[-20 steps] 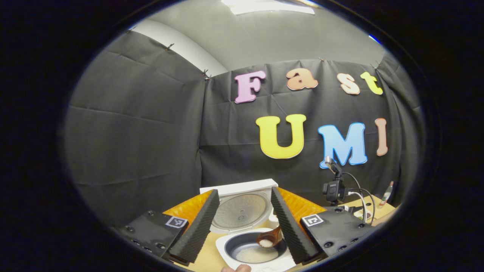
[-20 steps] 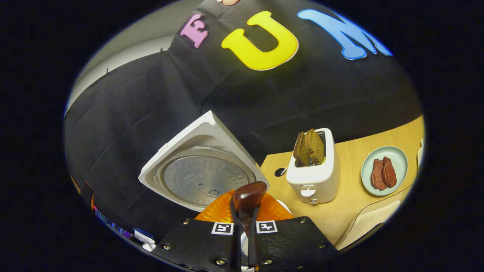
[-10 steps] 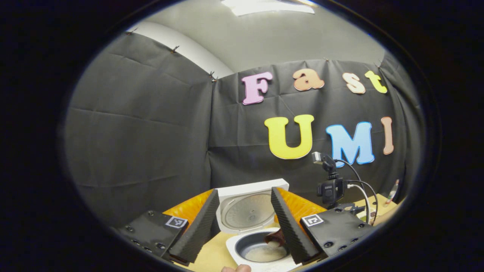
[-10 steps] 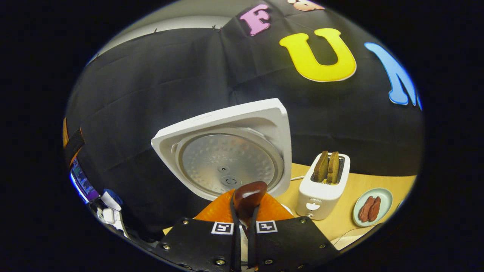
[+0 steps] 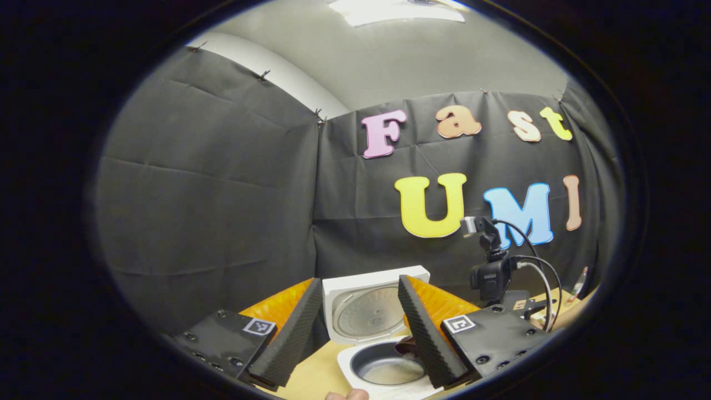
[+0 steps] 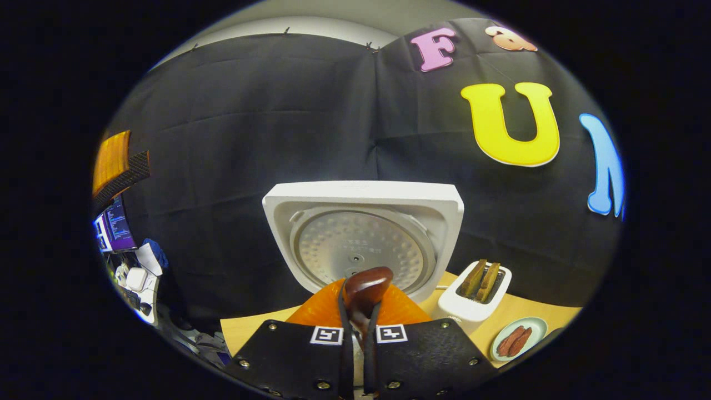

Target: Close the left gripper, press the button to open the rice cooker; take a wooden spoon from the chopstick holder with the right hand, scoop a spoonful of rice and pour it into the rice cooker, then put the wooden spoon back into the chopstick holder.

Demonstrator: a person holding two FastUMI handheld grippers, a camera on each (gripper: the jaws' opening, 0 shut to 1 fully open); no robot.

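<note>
The white rice cooker stands open, its lid upright behind the dark inner pot, which has pale rice at its bottom. My left gripper is open and empty, just in front of the cooker. The wooden spoon reaches over the pot's right rim, mostly hidden behind my finger. In the right gripper view my right gripper is shut on the wooden spoon, whose dark bowl points toward the lid. The right gripper's body and cables rise right of the cooker.
A white toaster with two toast slices stands right of the cooker on the wooden table. A pale plate with meat pieces lies further right. A monitor glows at the far left. A small bottle stands at the right.
The right gripper has rolled back level, so the lid now looks upright in its view. The spoon's bowl, seen holding rice over the pot, has slid behind my left gripper's finger.
</note>
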